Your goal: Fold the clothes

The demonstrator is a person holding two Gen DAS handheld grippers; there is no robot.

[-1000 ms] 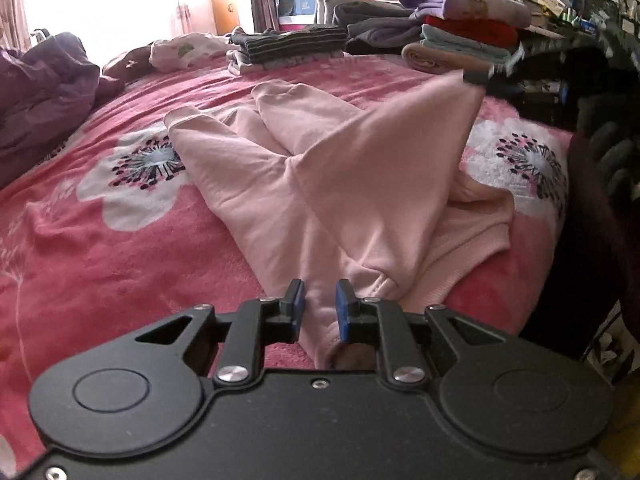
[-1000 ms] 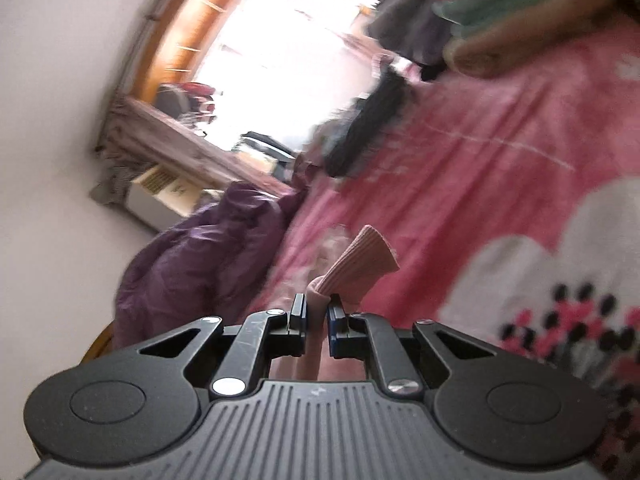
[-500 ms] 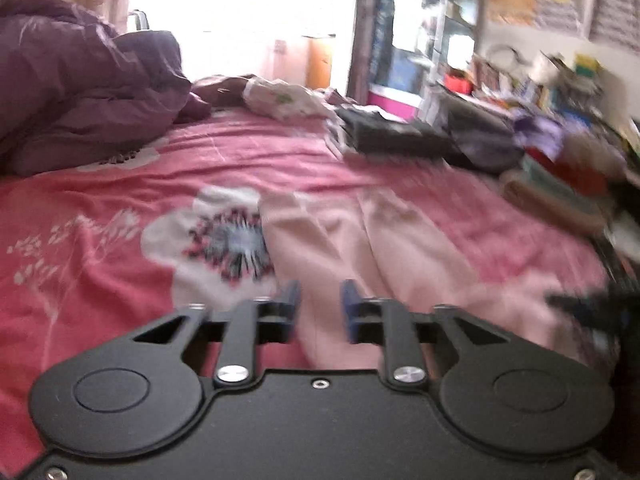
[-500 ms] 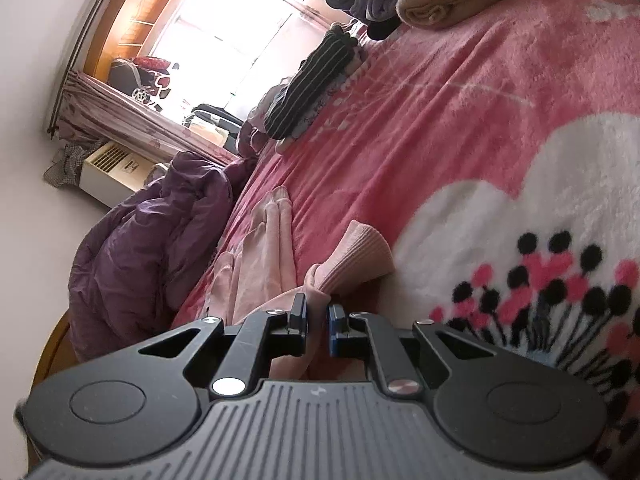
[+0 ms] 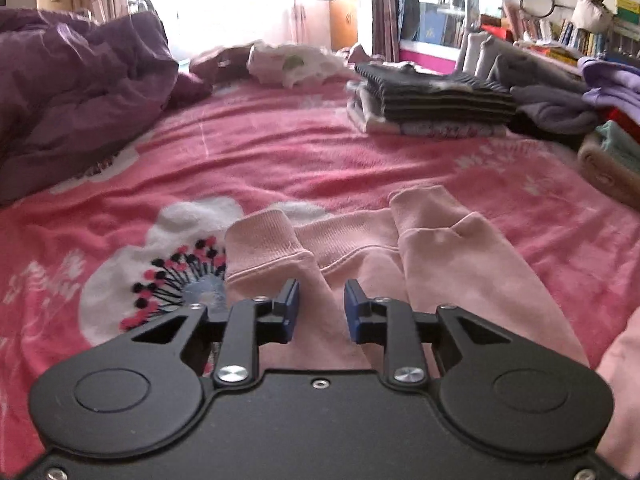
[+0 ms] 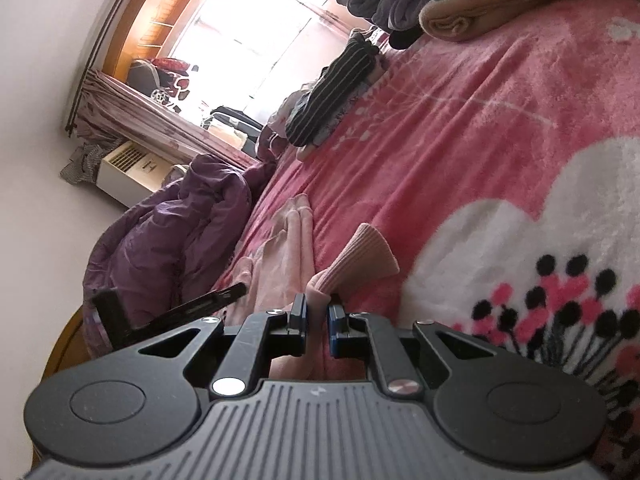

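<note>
A pale pink sweatshirt (image 5: 440,264) lies on the pink flowered bedspread (image 5: 280,160). Its ribbed cuffs and hem point away from me. My left gripper (image 5: 321,308) is open and empty, low over the garment, with a ribbed cuff (image 5: 264,240) just ahead of its left finger. In the right wrist view, my right gripper (image 6: 317,322) is shut on the pink sleeve, whose ribbed cuff (image 6: 364,256) sticks out past the fingers. The rest of the sweatshirt (image 6: 288,248) lies beyond. The left gripper shows there as a dark shape (image 6: 168,308).
A purple duvet (image 5: 72,92) is heaped at the left. Stacks of folded clothes, topped by a striped dark one (image 5: 432,96), stand at the far right. More folded clothes (image 6: 460,4) line the bed's edge. Bookshelves (image 5: 580,36) stand behind.
My left gripper has let go of the garment, opened wider and moved toward the cuffs. My right gripper has lowered the held sleeve down to the bed.
</note>
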